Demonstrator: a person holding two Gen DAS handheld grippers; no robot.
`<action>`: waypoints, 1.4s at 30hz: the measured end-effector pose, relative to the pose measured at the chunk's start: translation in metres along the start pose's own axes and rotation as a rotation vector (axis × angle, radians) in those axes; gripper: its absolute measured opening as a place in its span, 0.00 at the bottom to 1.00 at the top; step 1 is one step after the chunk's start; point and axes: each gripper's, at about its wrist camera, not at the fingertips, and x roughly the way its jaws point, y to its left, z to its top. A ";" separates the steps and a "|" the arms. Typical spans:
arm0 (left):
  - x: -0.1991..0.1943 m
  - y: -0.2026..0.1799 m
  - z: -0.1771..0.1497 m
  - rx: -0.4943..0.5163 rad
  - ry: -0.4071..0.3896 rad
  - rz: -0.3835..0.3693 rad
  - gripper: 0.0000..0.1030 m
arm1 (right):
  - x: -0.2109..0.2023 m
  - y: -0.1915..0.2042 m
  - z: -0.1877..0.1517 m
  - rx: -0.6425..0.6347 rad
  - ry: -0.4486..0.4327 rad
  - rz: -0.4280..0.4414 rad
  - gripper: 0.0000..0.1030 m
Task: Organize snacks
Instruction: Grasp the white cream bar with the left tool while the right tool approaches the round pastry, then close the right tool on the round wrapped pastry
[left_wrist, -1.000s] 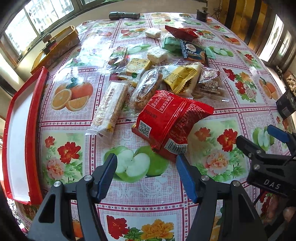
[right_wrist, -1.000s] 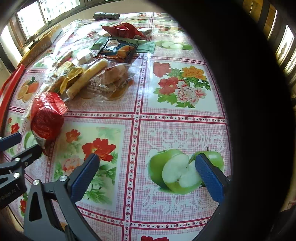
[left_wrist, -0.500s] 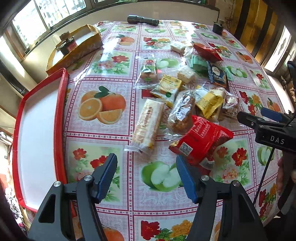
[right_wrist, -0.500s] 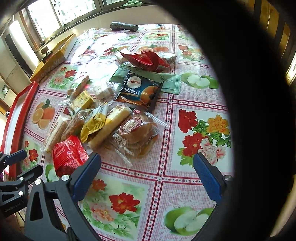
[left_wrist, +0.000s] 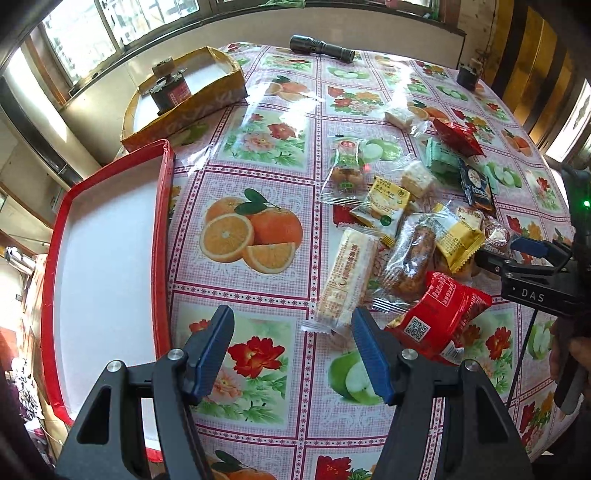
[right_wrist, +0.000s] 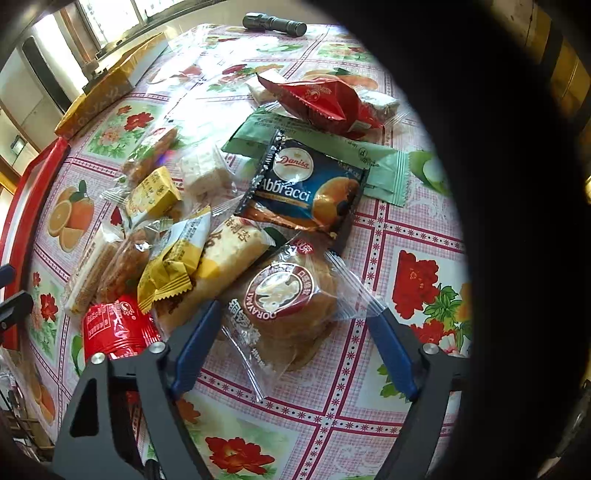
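Note:
Several wrapped snacks lie in a heap on the flowered tablecloth (left_wrist: 258, 166). My right gripper (right_wrist: 293, 347) stands over a clear-wrapped dorayaki cake (right_wrist: 288, 299), which lies between its blue pads (right_wrist: 194, 347). The jaws are closing, and I see no pad pressing on the wrapper. A dark blue Abbracci packet (right_wrist: 306, 188) lies just beyond, with a yellow bar (right_wrist: 229, 251) to the left. My left gripper (left_wrist: 293, 343) hangs open and empty above the cloth. Beside its right finger are a long pale bar (left_wrist: 347, 277) and a red packet (left_wrist: 439, 314).
A red-rimmed white tray (left_wrist: 160, 240) lies at the table's left edge. Behind it is a yellow box (left_wrist: 192, 107) with a small dark carton inside. A black torch (left_wrist: 321, 46) lies at the far edge. A person's hand (left_wrist: 572, 354) holds the right gripper's handle.
Both grippers have moved over the table: the left one toward the tray side, the right one onto the snack heap. The right jaws have narrowed around the dorayaki cake.

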 end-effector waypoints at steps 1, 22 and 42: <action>0.002 0.002 0.002 -0.008 0.002 0.005 0.64 | -0.001 -0.001 0.000 -0.001 -0.006 0.009 0.68; 0.065 -0.027 0.042 0.044 0.180 -0.035 0.65 | -0.015 -0.017 -0.018 0.085 -0.034 0.080 0.38; 0.084 -0.031 0.045 0.078 0.262 -0.115 0.31 | -0.016 -0.013 -0.017 0.097 -0.066 0.055 0.33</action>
